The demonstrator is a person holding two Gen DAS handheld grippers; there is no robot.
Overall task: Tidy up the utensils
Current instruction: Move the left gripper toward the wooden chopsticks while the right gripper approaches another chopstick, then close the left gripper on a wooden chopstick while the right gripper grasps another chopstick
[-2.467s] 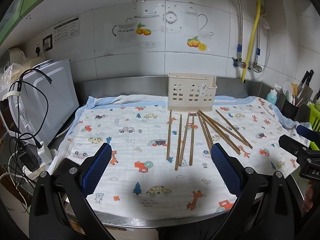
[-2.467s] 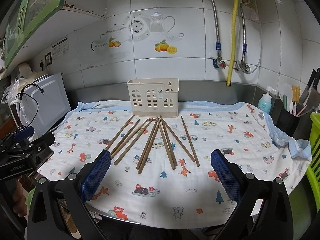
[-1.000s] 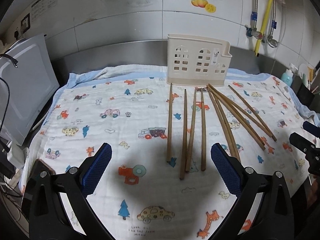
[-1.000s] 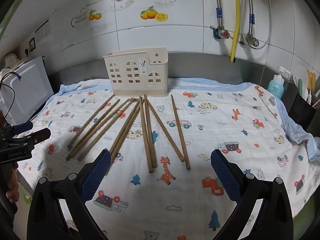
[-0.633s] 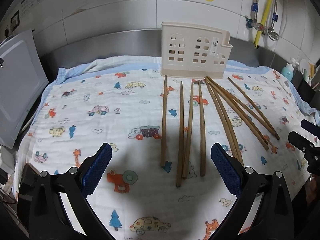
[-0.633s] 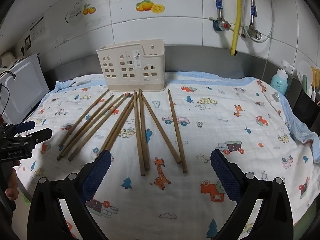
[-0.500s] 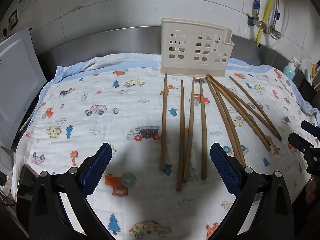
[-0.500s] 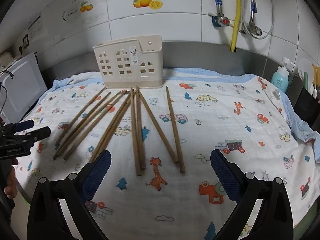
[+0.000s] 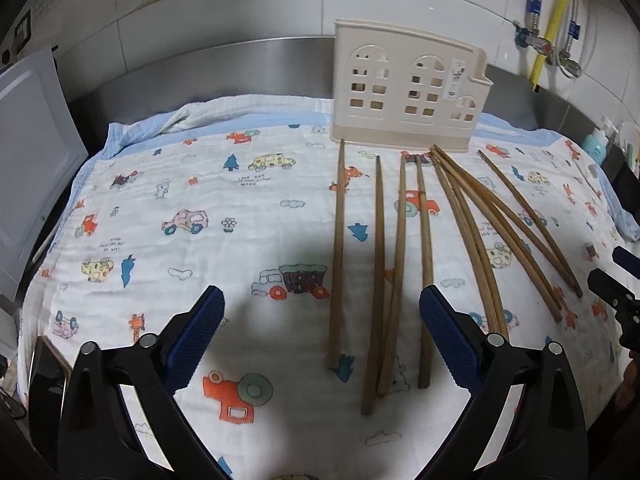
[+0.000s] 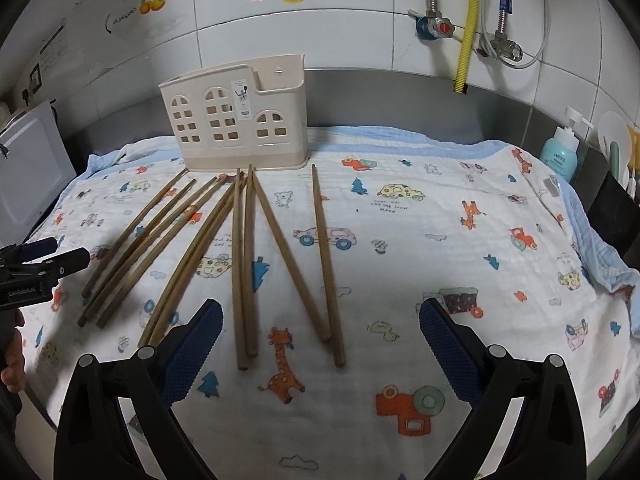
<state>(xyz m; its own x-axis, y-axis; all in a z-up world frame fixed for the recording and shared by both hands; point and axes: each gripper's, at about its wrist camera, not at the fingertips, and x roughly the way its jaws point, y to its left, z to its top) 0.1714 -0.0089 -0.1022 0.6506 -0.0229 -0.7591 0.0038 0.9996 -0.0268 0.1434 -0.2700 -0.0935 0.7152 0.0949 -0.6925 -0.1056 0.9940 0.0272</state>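
Observation:
Several wooden chopsticks (image 9: 424, 264) lie fanned out on a cartoon-print cloth (image 9: 192, 208), their far ends near a cream plastic utensil holder (image 9: 408, 92) standing at the back. My left gripper (image 9: 320, 336) is open and empty, low over the near ends of the left chopsticks. My right gripper (image 10: 320, 336) is open and empty over the near ends of the right chopsticks (image 10: 324, 256); the holder (image 10: 240, 120) is at the back left in that view. Each gripper shows at the other view's edge: the right one (image 9: 616, 300), the left one (image 10: 36, 268).
A white appliance (image 9: 28, 184) stands off the cloth's left edge. A teal soap bottle (image 10: 560, 152) and a dark holder with utensils (image 10: 616, 184) stand at the right. A steel backsplash and tiled wall with pipes (image 10: 464, 24) are behind.
Both grippers have moved forward and lower toward the chopsticks, which now look larger. The chopsticks and the holder have not moved. Both grippers stay open.

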